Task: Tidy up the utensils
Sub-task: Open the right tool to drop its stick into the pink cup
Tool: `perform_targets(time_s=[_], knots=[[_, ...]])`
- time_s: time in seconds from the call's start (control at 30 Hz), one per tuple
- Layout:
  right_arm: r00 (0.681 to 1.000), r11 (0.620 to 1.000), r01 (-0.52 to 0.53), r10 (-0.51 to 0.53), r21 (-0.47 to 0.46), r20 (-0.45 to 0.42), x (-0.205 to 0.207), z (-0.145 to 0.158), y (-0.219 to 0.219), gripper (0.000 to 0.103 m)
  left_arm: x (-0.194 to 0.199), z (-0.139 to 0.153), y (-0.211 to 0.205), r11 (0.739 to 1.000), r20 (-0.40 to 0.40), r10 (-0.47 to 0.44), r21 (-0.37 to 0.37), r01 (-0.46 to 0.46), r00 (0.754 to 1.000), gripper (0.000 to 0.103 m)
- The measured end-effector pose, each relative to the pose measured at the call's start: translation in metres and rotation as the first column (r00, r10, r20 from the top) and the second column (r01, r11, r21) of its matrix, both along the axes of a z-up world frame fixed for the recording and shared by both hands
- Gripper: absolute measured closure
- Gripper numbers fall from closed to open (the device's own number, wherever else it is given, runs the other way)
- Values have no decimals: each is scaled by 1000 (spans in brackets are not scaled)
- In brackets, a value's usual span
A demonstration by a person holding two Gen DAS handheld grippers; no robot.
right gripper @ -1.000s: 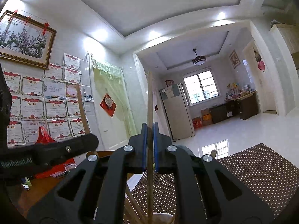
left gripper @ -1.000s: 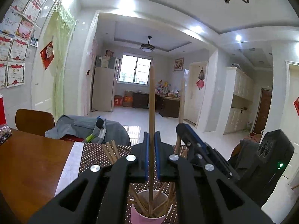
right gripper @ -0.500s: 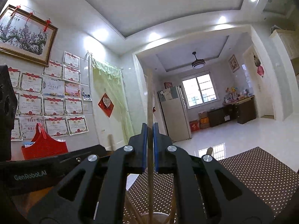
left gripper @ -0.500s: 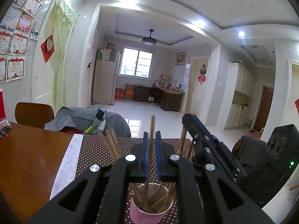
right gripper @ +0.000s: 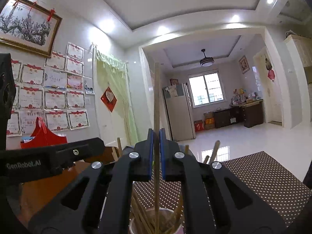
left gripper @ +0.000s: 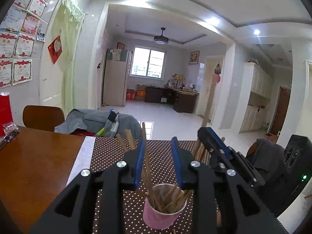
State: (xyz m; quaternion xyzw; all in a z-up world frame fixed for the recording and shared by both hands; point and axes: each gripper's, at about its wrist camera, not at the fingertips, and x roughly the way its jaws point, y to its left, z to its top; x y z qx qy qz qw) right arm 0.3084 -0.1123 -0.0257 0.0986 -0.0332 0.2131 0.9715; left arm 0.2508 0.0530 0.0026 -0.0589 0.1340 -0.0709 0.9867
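While the left hand-held gripper [left gripper: 158, 162] hangs wide open and empty above the pink paper cup [left gripper: 162, 210] of wooden chopsticks on the dotted surface [left gripper: 109, 152], the right hand-held gripper [right gripper: 156, 154], pinching one upright wooden chopstick [right gripper: 156, 101], should lower it straight before letting go
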Motion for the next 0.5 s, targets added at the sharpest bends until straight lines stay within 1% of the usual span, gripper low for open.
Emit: perform_targets(time_s=[0.07,0.17,0.27,0.33,0.37,0.4,0.43,0.5], knots=[[1000,1000,2,-2,-10,-9,-2,0,-1,96,-2,0,1,1000,-8,2,-3,-2,1000,75],[1000,1000,6,-7,-23,-23,-5,0,-2,96,-5,-1,1,1000,-16,8,1,-8,1000,70],[998,999,5,-8,-52,-61,-5,-1,-2,95,-8,-3,-1,1000,-30,9,17,-8,1000,67],[996,997,21,-28,-71,-88,-7,-3,-2,86,-10,-4,-3,1000,-39,10,26,-9,999,63],[995,997,31,-38,-73,-93,-9,-4,-4,72,-11,-6,-4,999,-43,10,31,-9,999,61],[994,997,45,-51,-70,-95,-12,-4,-5,52,-13,-7,-5,999,-49,14,37,-12,999,58],[994,997,50,-56,-65,-91,-16,-3,-7,50,-14,-8,-5,999,-54,19,40,-16,998,55],[994,995,53,-60,-82,-90,-23,-3,-8,50,-18,-9,-5,999,-55,20,36,-19,998,54]])
